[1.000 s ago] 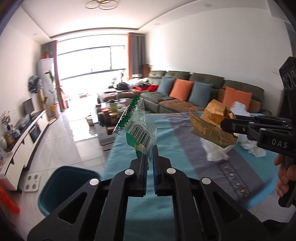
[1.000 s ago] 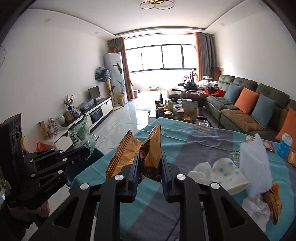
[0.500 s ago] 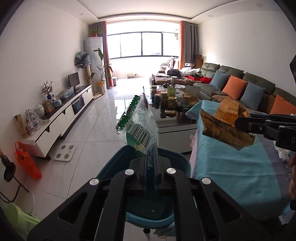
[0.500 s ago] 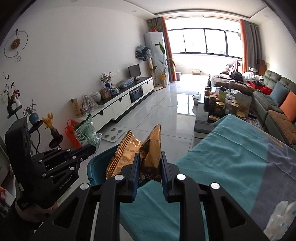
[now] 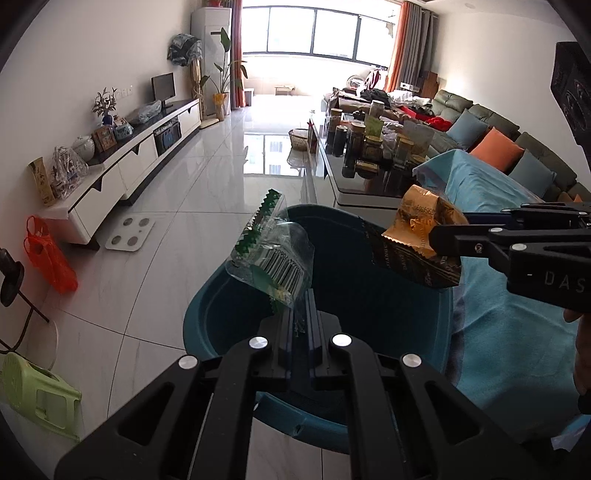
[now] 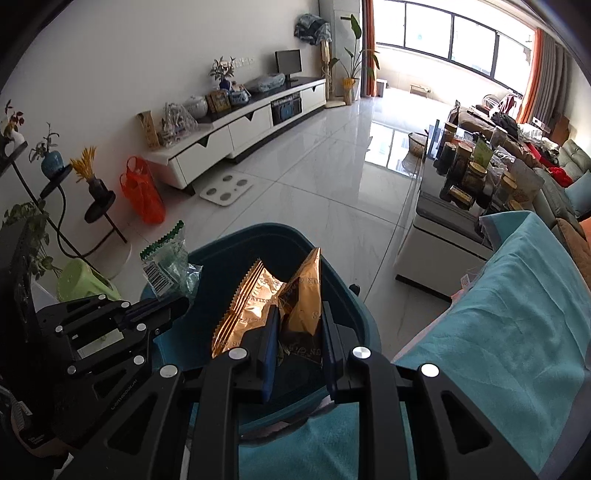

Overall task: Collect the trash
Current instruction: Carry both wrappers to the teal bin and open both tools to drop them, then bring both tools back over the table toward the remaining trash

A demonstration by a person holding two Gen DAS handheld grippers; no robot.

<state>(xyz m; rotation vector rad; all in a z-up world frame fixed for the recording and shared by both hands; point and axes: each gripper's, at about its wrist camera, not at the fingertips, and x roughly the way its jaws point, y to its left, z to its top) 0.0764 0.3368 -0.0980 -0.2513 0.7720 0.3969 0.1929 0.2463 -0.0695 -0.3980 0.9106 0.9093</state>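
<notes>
A long living room runs away over glossy white floor tiles to a wide window with orange curtains, daylight glaring off the floor. Along the white left wall stands a low white TV cabinet with a small screen, ornaments and a tall plant. Opposite sits a grey-green sofa with orange and blue cushions behind a coffee table crowded with what seem to be jars.

Bright daylight floods from the far window, glaring off the floor tiles; sharp focus, fisheye-bent, dark-vignetted edges.
</notes>
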